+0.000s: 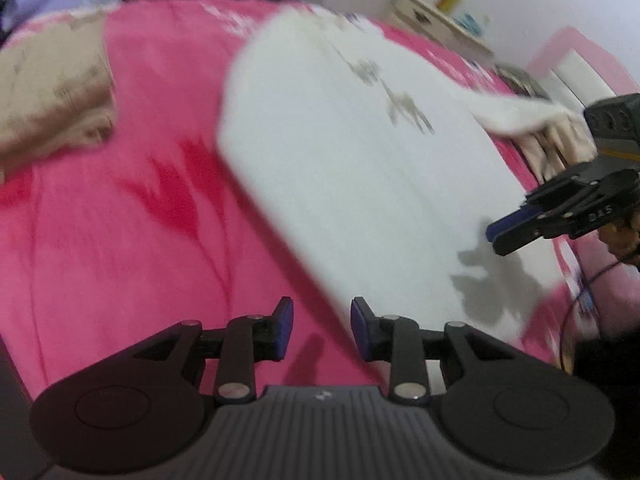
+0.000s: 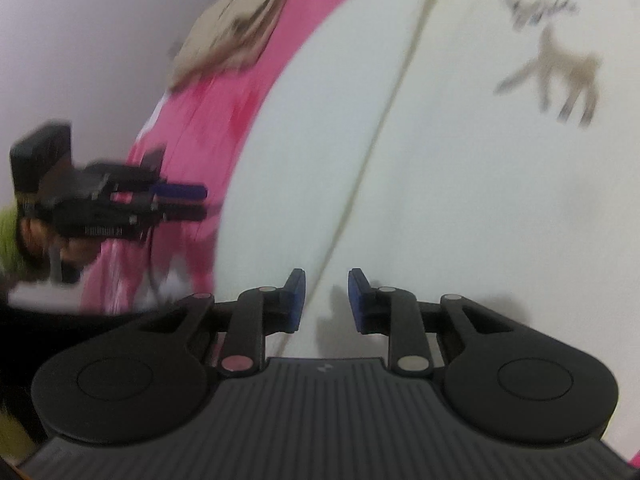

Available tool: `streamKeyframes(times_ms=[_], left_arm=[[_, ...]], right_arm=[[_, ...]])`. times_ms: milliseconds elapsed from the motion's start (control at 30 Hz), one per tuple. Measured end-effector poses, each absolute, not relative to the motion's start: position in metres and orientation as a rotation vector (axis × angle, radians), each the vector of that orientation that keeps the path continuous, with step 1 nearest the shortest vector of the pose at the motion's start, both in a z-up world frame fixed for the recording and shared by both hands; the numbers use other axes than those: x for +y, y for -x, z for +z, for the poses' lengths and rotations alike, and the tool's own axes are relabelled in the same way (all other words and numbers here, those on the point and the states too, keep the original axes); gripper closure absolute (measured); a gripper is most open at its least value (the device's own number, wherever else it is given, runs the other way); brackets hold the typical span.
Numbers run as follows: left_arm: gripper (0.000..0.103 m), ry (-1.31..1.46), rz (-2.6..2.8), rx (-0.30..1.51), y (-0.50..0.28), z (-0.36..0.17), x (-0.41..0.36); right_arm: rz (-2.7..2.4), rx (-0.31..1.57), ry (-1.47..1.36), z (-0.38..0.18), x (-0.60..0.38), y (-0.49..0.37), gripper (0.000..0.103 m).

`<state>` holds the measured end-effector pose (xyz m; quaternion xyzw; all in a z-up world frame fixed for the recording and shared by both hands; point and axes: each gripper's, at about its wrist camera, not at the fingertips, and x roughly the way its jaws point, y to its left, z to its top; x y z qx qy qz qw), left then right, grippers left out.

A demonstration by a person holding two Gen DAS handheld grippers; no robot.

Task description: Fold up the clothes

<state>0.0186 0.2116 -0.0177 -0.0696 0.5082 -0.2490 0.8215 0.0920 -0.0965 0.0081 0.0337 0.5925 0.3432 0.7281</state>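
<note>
Claws (image 1: 322,330) (gaping) beside outspread garment (image 1: 360,168)

Bright even indoor light, soft shadows on white garment (image 1: 360,184), motion blur throughout (fisheye-bent edges)

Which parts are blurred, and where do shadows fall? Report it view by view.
Left wrist view: motion blur smears the white garment, its deer print and the beige folded cloth; the right gripper casts a dark shadow on the garment. Right wrist view: the left gripper is streaked, the right gripper's fingers stay sharp, faint shadows beneath.
</note>
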Motion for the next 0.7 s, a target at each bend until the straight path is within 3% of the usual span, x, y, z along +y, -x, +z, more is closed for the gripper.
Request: streamKeyframes(times_ms=[400, 700], left_arm=[[0.068, 0.223, -0.464, 0.972, -0.070, -0.028, 0.172], [0.065, 0.274, -0.496, 0.973, -0.073, -0.041, 0.164]], right_arm=[[0.579, 1.172, -0.263, -0.011, -0.064, -0.246, 0.080], [0.525, 1.097, -0.346, -0.043, -0.029, -0.316, 0.079]])
